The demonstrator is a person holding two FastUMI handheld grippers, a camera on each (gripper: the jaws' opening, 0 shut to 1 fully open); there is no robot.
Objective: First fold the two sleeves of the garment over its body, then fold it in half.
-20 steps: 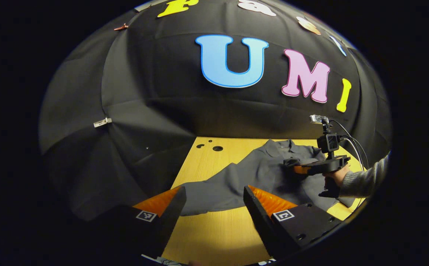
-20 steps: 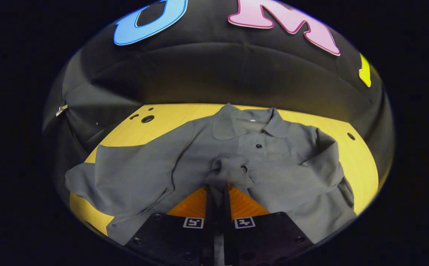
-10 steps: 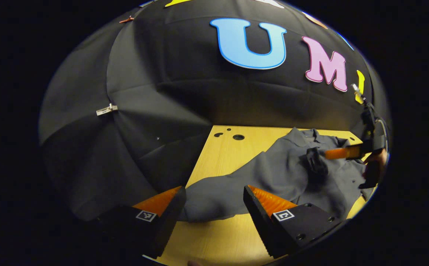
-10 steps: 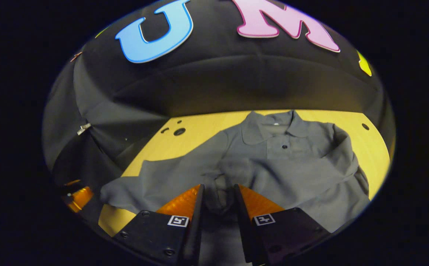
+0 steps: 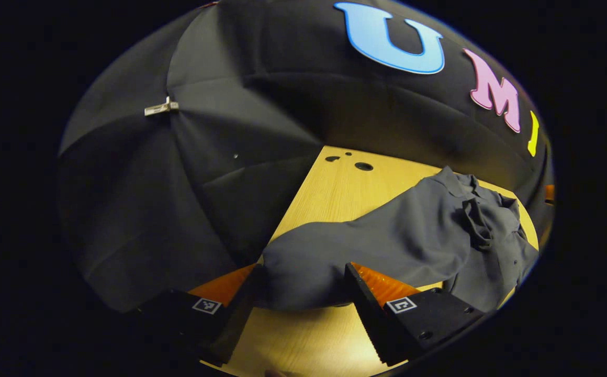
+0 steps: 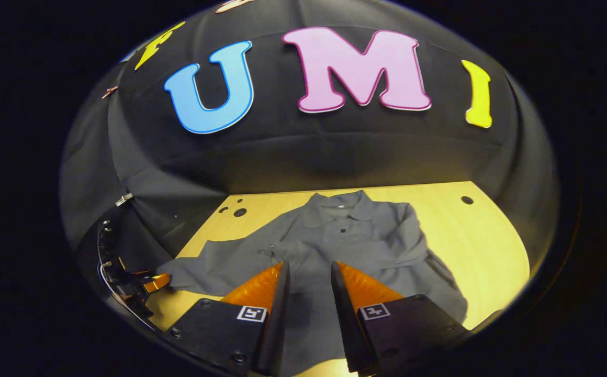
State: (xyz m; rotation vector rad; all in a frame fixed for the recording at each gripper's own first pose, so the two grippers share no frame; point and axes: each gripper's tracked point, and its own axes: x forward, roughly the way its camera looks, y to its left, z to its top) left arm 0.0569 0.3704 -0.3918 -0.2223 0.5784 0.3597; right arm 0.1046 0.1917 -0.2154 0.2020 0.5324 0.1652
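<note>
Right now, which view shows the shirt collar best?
The right gripper view: the collar faces the camera, flat and whole, with the button below it. In the left gripper view the collar sits far off at the side, seen edge-on and partly bunched.

No readable words, brands or numbers are found apart from the booth wall's letters, which are left aside. Square black-and-white coded markers are carried on the finger bases of the left gripper (image 5: 303, 285) and of the right gripper (image 6: 307, 280); no text can be read from them. A small pale tag inside the collar of the garment (image 6: 335, 246) is too small to be read.
</note>
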